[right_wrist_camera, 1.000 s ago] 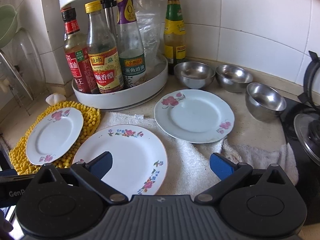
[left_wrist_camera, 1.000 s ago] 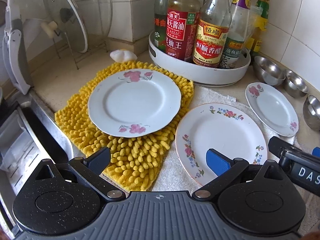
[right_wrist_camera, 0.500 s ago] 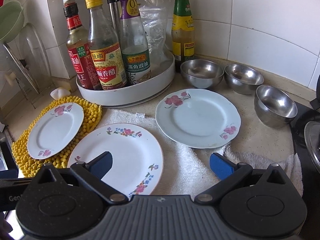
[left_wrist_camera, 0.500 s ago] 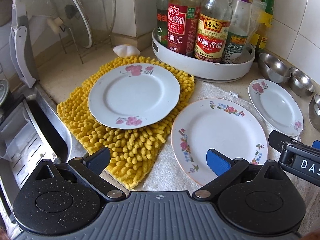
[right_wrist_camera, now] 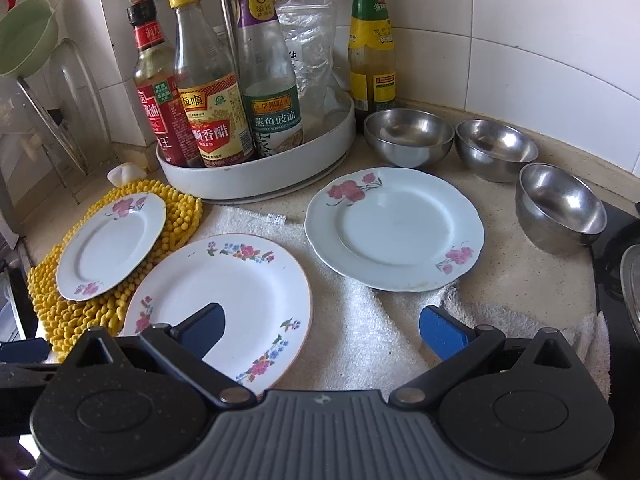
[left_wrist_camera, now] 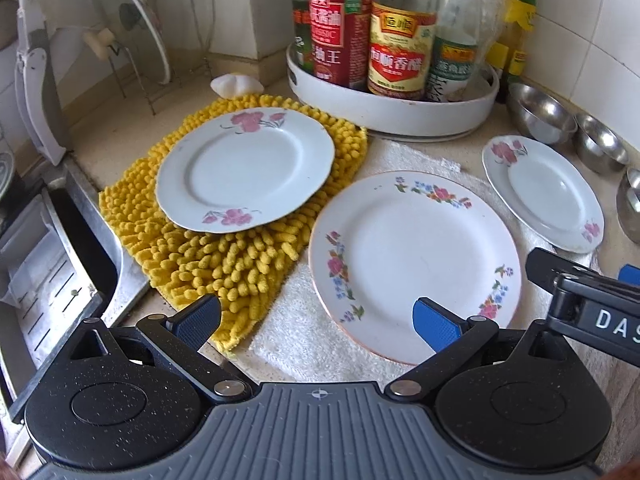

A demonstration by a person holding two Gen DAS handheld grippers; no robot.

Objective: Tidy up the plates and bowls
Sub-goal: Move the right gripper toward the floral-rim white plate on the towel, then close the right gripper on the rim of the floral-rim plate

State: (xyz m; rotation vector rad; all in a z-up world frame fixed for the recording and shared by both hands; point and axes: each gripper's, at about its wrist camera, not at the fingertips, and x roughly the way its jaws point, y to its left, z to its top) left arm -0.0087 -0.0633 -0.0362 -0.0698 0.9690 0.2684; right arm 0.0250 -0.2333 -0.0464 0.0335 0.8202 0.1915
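Note:
Three flowered plates lie on the counter. A small plate (left_wrist_camera: 244, 168) (right_wrist_camera: 110, 246) rests on a yellow chenille mat (left_wrist_camera: 224, 256). A larger plate (left_wrist_camera: 412, 264) (right_wrist_camera: 224, 304) lies on a white towel (right_wrist_camera: 356, 340). A third plate (right_wrist_camera: 394, 228) (left_wrist_camera: 542, 192) lies to the right. Three steel bowls (right_wrist_camera: 408, 136) (right_wrist_camera: 496, 148) (right_wrist_camera: 560, 208) stand behind it. My left gripper (left_wrist_camera: 316, 320) is open and empty, above the mat and the large plate's near edge. My right gripper (right_wrist_camera: 320, 330) is open and empty, above the towel between the large and right plates.
A white turntable tray (right_wrist_camera: 256, 172) (left_wrist_camera: 392, 108) of sauce bottles stands at the back. A glass lid (left_wrist_camera: 128, 28) leans in a rack at the back left. A sink (left_wrist_camera: 48, 280) is on the left, a stove (right_wrist_camera: 616, 264) on the right.
Both grippers have moved forward and lower toward the plates, which show larger now. Both stay open. Nothing on the counter has moved.

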